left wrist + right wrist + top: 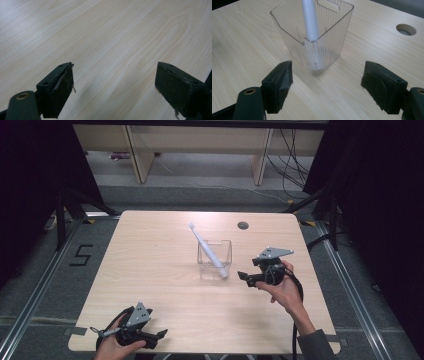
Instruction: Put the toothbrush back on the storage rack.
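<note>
I see the white toothbrush standing tilted in the clear ribbed container, which sits right of the middle of the wooden table; its handle end rests in the container's near corner and its head leans out over the far left rim. In the right gripper view the handle drops into the nearest corner of the container, whose far wall has a slot cut near the top. My right gripper sits just to the right of the container, pointed at it, its jaws spread wide with nothing between them and not touching the plastic. My left gripper lies at the table's near left edge, well apart from the container; its jaws are likewise spread, with bare wood grain between them. A round cable hole sits near the table's far edge. The one piece of writing I can read is a black "5" marked on the floor left of the table.
</note>
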A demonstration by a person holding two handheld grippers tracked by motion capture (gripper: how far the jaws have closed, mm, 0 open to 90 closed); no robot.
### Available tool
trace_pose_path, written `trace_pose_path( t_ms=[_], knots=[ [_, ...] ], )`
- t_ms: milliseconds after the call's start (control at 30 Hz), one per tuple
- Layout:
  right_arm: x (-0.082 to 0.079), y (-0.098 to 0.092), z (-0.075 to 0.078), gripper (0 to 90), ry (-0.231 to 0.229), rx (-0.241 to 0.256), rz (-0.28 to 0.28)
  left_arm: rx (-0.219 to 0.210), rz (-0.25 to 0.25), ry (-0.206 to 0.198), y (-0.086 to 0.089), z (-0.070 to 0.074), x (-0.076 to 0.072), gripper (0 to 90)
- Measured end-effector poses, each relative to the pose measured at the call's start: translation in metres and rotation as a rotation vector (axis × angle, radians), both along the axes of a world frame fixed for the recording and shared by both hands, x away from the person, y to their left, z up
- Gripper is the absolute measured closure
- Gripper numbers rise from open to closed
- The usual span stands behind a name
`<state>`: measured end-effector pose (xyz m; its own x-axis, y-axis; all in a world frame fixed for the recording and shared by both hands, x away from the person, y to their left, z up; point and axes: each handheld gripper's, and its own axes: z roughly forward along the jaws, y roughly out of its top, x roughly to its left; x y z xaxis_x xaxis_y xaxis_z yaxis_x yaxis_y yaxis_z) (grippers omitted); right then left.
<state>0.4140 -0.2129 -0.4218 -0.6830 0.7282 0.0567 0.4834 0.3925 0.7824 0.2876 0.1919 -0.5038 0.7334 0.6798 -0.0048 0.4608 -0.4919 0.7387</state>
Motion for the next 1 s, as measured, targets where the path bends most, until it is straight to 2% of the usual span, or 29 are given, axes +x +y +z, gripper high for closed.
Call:
trace_pose_path(
  t_ms=[33,67,100,167,200,233,433,467,533,567,600,733,767,933,967,1000],
  knots=[
    [-0.002,-0.001,-0.002,24.7,0.000,-0.001,-0.006,0.031,-0.020,0.001,0.002,0.001,0.001,14.9],
    [-0.002,-0.001,-0.002,24.7,0.000,-0.001,-0.006,0.031,-0.020,0.001,0.002,0.001,0.001,14.9],
    [-0.003,-0.003,-0.004,24.7,-0.025,0.000,-0.002,0.031,-0.012,-0.001,0.001,0.000,0.001,15.0],
    [-0.006,-0.004,-0.006,24.6,-0.023,0.010,-0.008,0.030,-0.016,0.002,0.002,0.000,0.001,15.0],
    [-0.008,-0.004,-0.006,24.6,-0.007,0.016,-0.019,0.030,-0.016,0.002,0.002,0.000,0.001,15.0],
    [-0.008,-0.006,-0.007,24.5,-0.023,0.009,-0.005,0.024,-0.006,-0.003,0.001,0.000,0.001,15.0],
    [-0.015,-0.006,-0.014,24.6,-0.021,0.033,-0.015,0.019,-0.006,0.003,0.001,0.000,0.001,15.0],
    [-0.014,-0.007,-0.015,24.6,-0.035,0.027,0.007,0.035,-0.021,0.009,0.002,0.001,0.001,15.2],
    [-0.017,-0.009,-0.016,24.6,-0.037,0.020,-0.005,0.041,-0.021,0.015,0.001,0.000,0.000,15.6],
    [-0.017,-0.009,-0.018,24.6,-0.039,0.029,-0.003,0.039,-0.018,0.015,0.001,0.000,0.001,15.6],
    [-0.020,-0.008,-0.020,24.6,-0.009,0.046,-0.024,0.039,-0.016,0.013,0.001,0.000,0.001,15.5],
    [-0.020,-0.011,-0.026,24.6,-0.017,0.028,-0.013,0.020,-0.012,0.003,0.001,0.000,0.001,14.9],
    [-0.022,-0.012,-0.028,24.6,-0.002,0.031,-0.022,0.006,-0.007,0.003,0.001,0.000,0.000,14.9],
    [-0.024,-0.016,-0.032,24.6,-0.009,0.019,-0.012,0.011,-0.011,0.003,0.001,0.000,0.001,14.9],
    [-0.026,-0.017,-0.032,24.7,0.002,0.022,-0.023,0.012,-0.013,0.003,0.001,0.000,0.001,14.9],
    [-0.026,-0.019,-0.033,24.8,-0.009,0.021,-0.016,-0.016,-0.001,-0.001,0.000,0.000,0.000,14.9]
  ],
)
